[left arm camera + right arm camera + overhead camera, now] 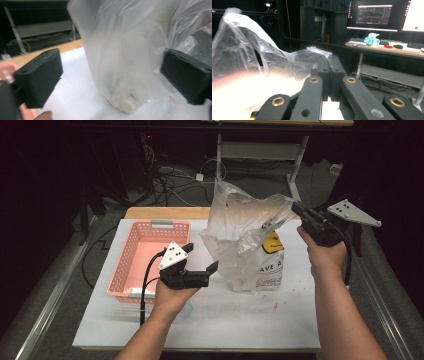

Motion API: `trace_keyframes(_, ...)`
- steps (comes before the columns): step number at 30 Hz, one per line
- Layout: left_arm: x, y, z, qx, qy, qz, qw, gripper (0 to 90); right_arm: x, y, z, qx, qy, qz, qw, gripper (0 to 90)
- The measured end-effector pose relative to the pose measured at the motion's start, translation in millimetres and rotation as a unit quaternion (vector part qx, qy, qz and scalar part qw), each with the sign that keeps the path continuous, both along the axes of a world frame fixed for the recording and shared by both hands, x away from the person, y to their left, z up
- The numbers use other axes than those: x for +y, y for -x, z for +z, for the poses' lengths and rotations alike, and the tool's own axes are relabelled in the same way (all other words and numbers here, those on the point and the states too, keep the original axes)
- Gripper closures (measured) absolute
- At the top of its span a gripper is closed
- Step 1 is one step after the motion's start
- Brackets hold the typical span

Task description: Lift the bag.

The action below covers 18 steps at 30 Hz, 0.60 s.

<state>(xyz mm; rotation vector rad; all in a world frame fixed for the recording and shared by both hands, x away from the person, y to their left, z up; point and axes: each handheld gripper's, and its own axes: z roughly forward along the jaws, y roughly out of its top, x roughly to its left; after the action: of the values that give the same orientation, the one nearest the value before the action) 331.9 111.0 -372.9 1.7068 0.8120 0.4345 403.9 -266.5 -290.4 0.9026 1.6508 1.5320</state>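
front table [210, 320]: bare | centre: plastic bag [245, 235] stands | left: pink basket [150, 255] blocks

A pink basket [145, 257] sits on the white table surface [240, 315], well left of the clear plastic bag [247, 240], which stands near the middle. Beyond the bag, tangled cables [170, 182] lie on the floor. In the right gripper view, monitors [372, 15] and a keyboard [415, 45] occupy a desk [387, 50] behind the bag.
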Motion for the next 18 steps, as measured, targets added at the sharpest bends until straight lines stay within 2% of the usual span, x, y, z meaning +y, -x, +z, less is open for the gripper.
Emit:
trace_keyframes(4, 15.0, 21.9, -3.2, -0.020, 0.007, 0.009, 0.9997, 0.0, 0.0, 4.0, 2.3, -0.007, 0.004, 0.003, 1.0000, 90.0)
trace_keyframes(5, 16.1, 26.0, -5.2, -0.017, 0.002, 0.007, 0.9998, 0.0, 0.0, 4.3, 2.3, -0.007, 0.006, 0.004, 0.9999, 90.0)
trace_keyframes(7, 12.9, 31.3, -13.7, -0.006, -0.025, 0.003, 0.9997, 0.0, 0.9, 4.7, 1.4, -0.005, 0.008, 0.007, 0.9999, 89.6)
trace_keyframes(8, 11.2, 32.5, -19.1, -0.004, -0.035, 0.004, 0.9994, 0.0, 1.9, 5.0, 0.7, -0.005, 0.007, 0.008, 0.9999, 88.6)
trace_keyframes(12, 5.7, 28.0, -38.8, 0.025, -0.028, -0.001, 0.9993, 0.0, 3.8, 8.3, 0.0, -0.001, 0.002, 0.018, 0.9998, 78.4)
trace_keyframes(16, 2.5, 25.0, -47.1, 0.029, -0.036, 0.004, 0.9989, 0.0, 1.1, 16.8, 3.8, -0.003, -0.001, 0.033, 0.9995, 62.4)
trace_keyframes(18, 1.4, 24.3, -48.3, 0.027, -0.039, 0.006, 0.9988, 0.0, -1.0, 23.8, 6.0, -0.009, -0.003, 0.034, 0.9994, 58.3)
